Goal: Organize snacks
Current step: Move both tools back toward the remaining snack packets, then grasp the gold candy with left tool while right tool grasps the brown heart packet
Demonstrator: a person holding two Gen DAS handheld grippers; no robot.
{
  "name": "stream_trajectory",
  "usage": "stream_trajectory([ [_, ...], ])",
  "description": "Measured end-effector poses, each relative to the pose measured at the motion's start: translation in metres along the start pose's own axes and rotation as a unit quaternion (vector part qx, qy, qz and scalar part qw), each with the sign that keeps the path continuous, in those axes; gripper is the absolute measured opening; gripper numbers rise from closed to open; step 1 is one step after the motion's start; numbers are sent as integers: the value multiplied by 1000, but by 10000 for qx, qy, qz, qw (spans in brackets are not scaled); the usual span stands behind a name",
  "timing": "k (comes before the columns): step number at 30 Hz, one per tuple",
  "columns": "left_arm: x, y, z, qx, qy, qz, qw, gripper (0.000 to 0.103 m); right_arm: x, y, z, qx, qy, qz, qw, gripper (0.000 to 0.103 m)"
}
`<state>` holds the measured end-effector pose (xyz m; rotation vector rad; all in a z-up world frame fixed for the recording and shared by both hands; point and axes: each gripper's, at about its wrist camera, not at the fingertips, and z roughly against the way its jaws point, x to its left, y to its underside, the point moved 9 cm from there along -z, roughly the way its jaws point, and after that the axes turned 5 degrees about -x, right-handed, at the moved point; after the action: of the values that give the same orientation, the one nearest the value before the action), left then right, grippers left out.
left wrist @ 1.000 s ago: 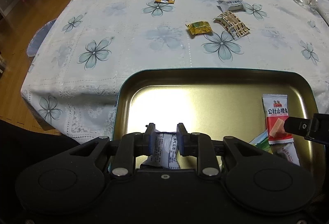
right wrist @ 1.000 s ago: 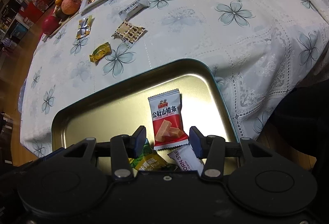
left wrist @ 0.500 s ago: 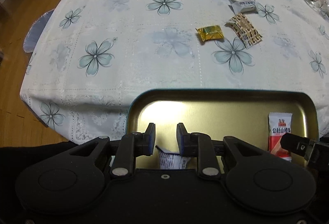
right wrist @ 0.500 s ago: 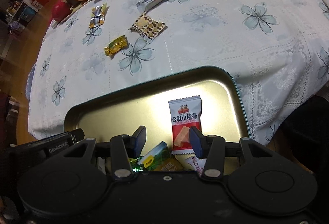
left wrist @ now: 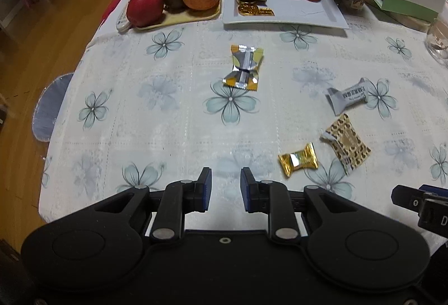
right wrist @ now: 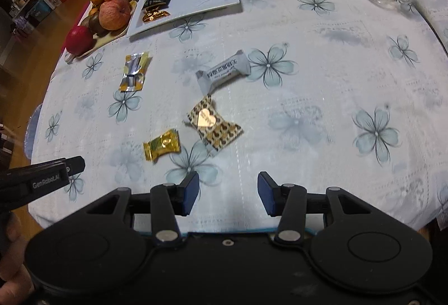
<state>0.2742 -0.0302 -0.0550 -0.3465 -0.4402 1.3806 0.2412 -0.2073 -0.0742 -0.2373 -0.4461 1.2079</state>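
A matt embroidered cloth (left wrist: pixel 173 120) covers the table; beside its flower print, the gold candy (left wrist: pixel 298 159) has crinkled glossy foil, and the white plate (left wrist: pixel 296 14) looks smooth.

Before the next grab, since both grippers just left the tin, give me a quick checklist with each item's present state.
1. Left gripper empty, jaws apart: ok.
2. Right gripper empty, jaws apart: ok.
3. Four wrapped snacks on the tablecloth, none overlapping: ok.
4. Gold candy is nearest both grippers, with free cloth around it except the brown patterned packet close beside it: ok.
5. The grippers sit close together; the right one shows at the left view's edge: cannot tell if paths clear.
6. Tin in view for the drop: not ok, only a sliver shows.
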Motion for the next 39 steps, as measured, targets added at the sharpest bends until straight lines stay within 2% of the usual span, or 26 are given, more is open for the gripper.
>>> stream_trajectory([
  [5, 8, -5, -24, 171, -88, 143, 9997, 33, 4, -28, -33, 296, -54, -179, 9994, 50],
  [9, 11, 7, -39, 524, -26, 288, 9982, 32, 13, -39, -56, 285, 26, 18, 9996, 50],
  [11, 11, 7, -40, 551, 44, 327, 9979, 33, 19, -40, -67, 285, 22, 124, 9995, 50],
  [16, 17, 6, -43, 545, -91, 359, 9978, 33, 33, -39, -87, 256, 145, 451, 9985, 50],
  [22, 11, 11, -47, 818, 346, 491, 9948, 33, 38, -44, -103, 276, 284, 432, 9983, 50],
  [29, 5, 5, -47, 740, 388, 464, 9954, 33, 37, -49, -112, 274, 378, 300, 9985, 50],
  [39, -20, -8, -66, 703, 493, 761, 9934, 32, 31, -46, -107, 354, 351, 170, 9986, 50],
])
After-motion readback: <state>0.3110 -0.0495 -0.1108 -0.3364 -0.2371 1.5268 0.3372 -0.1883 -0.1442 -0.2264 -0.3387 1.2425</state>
